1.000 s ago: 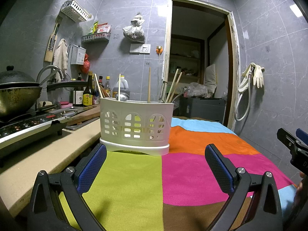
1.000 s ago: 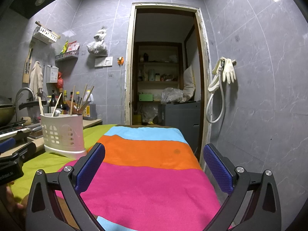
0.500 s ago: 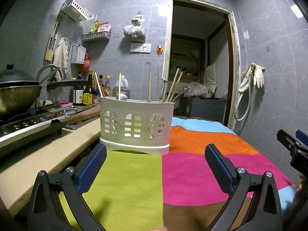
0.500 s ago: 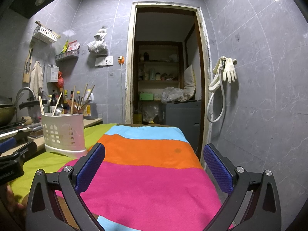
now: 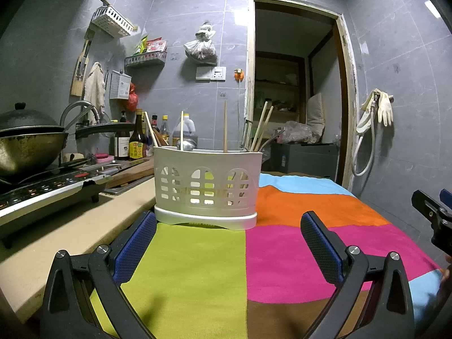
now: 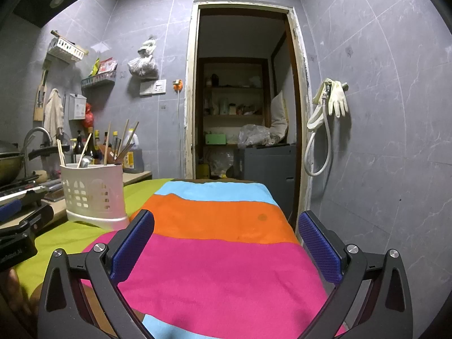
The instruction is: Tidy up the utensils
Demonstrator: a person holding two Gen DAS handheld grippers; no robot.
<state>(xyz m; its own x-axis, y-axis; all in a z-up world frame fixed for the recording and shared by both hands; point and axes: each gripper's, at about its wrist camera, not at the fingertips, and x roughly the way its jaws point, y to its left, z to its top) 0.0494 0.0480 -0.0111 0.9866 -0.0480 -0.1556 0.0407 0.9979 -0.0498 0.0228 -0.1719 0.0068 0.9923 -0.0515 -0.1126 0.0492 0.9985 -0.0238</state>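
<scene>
A: White plastic utensil holder (image 5: 207,189), curved front, arched lattice cut-outs, stepped base. Standing upright on the green panel of the striped cloth (image 5: 192,265), near the beige counter edge (image 5: 70,234).

B: Contents?

A: Wooden chopsticks (image 5: 225,125) poking up, thin and straight, some leaning. Rounded metal ladle or spoon bowl (image 5: 185,143) behind the rim, shiny. Possibly a peeler at the right end, too small to confirm.

B: Compartments?

A: Cannot tell from this low angle. Sticks spread across the width rather than bunched.

B: Claws?

A: Left gripper (image 5: 227,234) spread wide, nothing between the blue dimpled pads (image 5: 135,245), aimed at the holder, short of it. Right gripper (image 6: 224,237) also spread wide, empty, pointing over pink and orange stripes toward the doorway (image 6: 243,90). Holder (image 6: 94,195) off to its left, well apart.

B: Progress?

A: Looks late or finished, judging only by layout. No loose utensils visible on the cloth in either view. Everything seen already standing in the holder. Maybe regrouping sticks left, unconfirmed.

B: Textures?

A: Cloth soft, matte, blocks of green, pink, orange, blue, brown. Small dark stain on the orange stripe. Holder smooth, rigid. Gripper frames black, hard, with silver screws.
</scene>
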